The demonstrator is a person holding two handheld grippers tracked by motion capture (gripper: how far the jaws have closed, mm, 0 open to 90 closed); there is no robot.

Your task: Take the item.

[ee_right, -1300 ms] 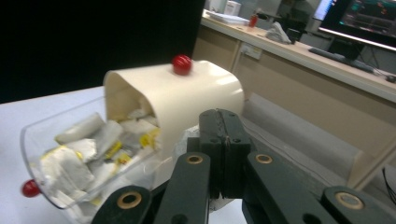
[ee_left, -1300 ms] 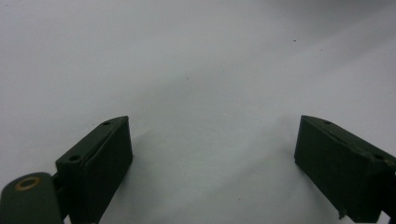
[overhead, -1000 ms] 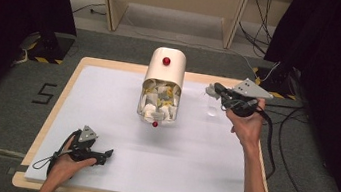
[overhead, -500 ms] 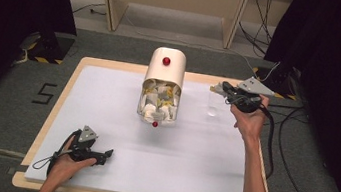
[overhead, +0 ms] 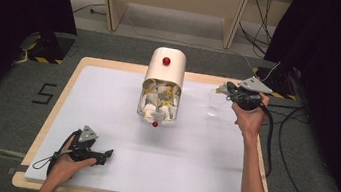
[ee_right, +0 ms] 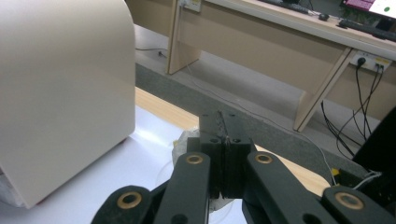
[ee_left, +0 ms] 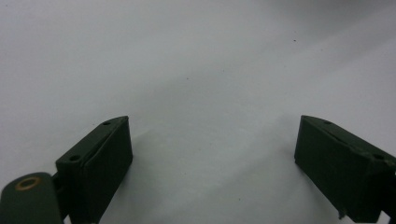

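Note:
A cream dispenser [overhead: 164, 72] with a red knob [overhead: 166, 61] lies mid-table, its clear front [overhead: 158, 103] stuffed with crumpled white and yellow wrapped pieces. To its right stands a clear cup [overhead: 213, 105]. My right gripper [overhead: 222, 88] hovers just above and behind the cup, jaws pressed together on the edge of a small pale wrapped piece [ee_right: 181, 140]. In the right gripper view the right gripper [ee_right: 223, 126] has the dispenser [ee_right: 60, 84] at its left and the cup's rim [ee_right: 163, 173] below. Low over the near-left table, my left gripper [overhead: 109, 154] is open, and the left gripper [ee_left: 212, 158] holds nothing.
A white mat [overhead: 188, 169] covers the wooden table [overhead: 66, 89]. A second red knob [overhead: 155, 123] sticks out at the dispenser's near end. Cables trail off the table's right side [overhead: 273, 141]. Desk legs [overhead: 113, 2] and wall sockets stand beyond the far edge.
My right gripper has drifted a little to the right and away from the dispenser, staying shut. The left gripper has not moved.

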